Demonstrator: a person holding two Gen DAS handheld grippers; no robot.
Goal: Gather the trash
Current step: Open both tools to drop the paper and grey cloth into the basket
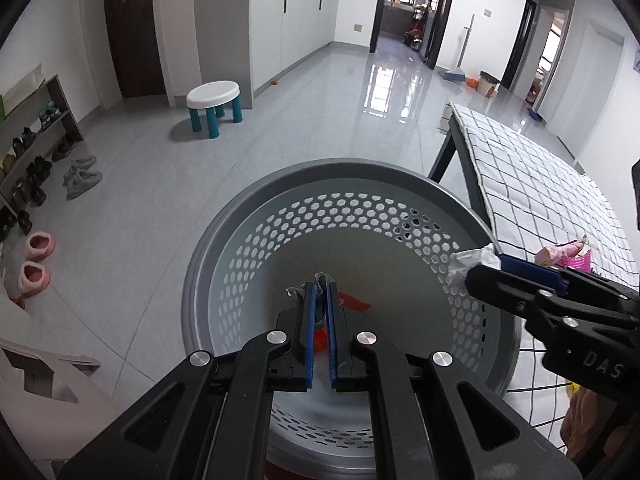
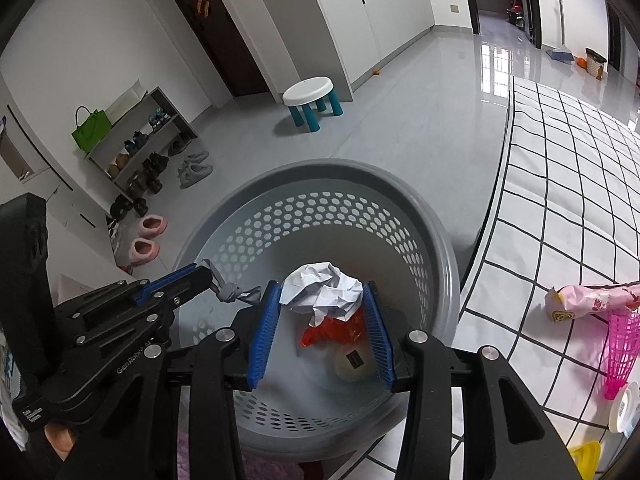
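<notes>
A grey plastic basket with a smooth matt wall pierced by hexagonal holes fills the lower centre. Crumpled white paper sits between ribbed blue pads of the right gripper, a matt black frame with shiny metal rivets. Beneath lies glossy orange plastic wrap. The floor, upper centre, is polished reflective tile. At right, a checked cloth covers the table.

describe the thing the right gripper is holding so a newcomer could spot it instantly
Start at the round grey perforated basket beside the checked table. Above its opening, the right gripper pinches a crumpled white paper ball between blue pads. Unlike the red wrapper lying below it or the grey scrap in the left gripper, it is plain white and creased.
</notes>
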